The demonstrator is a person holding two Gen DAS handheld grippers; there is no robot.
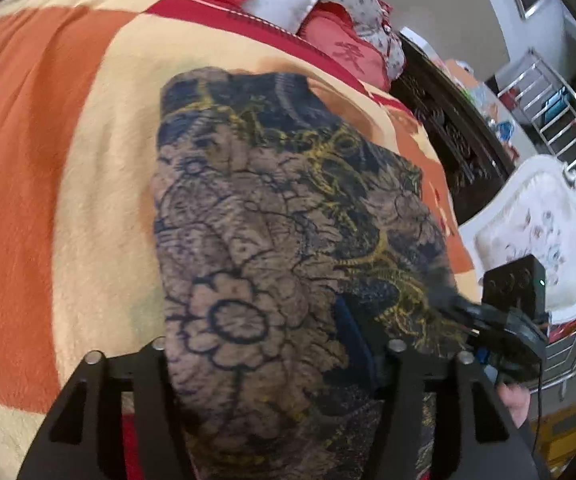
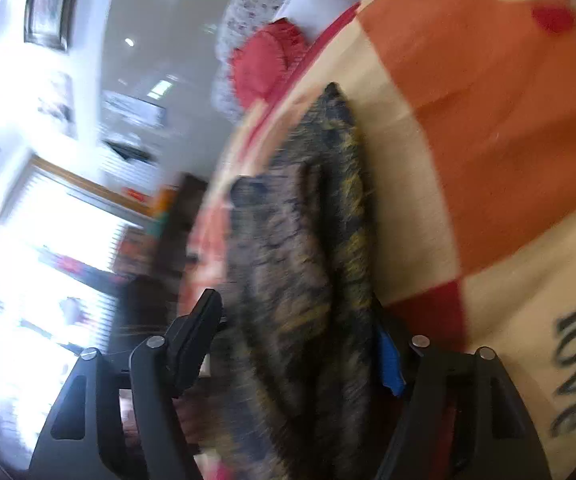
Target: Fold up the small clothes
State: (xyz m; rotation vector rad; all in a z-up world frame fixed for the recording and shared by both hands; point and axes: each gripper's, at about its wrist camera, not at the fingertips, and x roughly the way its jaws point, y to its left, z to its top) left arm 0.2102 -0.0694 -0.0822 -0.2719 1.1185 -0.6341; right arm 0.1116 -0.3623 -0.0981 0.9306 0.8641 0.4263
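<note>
Both the left tongs (image 1: 275, 364) and right tongs (image 2: 300, 344) grip the near edge of the dark floral garment (image 1: 288, 220), apparently to lift it for folding on the bed blanket (image 1: 67, 160).

We see a bed covered by a blanket (image 1: 67, 168) in orange, cream and red blocks, with red and floral pillows (image 1: 352, 4) piled at its far end. Beside the bed's right edge stands a dark carved cabinet (image 1: 448, 136), then a white ornate chair (image 1: 536, 220) and a metal rack (image 1: 560, 120). A framed picture (image 2: 49, 2) hangs on the pale wall, and a bright window (image 2: 47, 264) glares with daylight.
</note>
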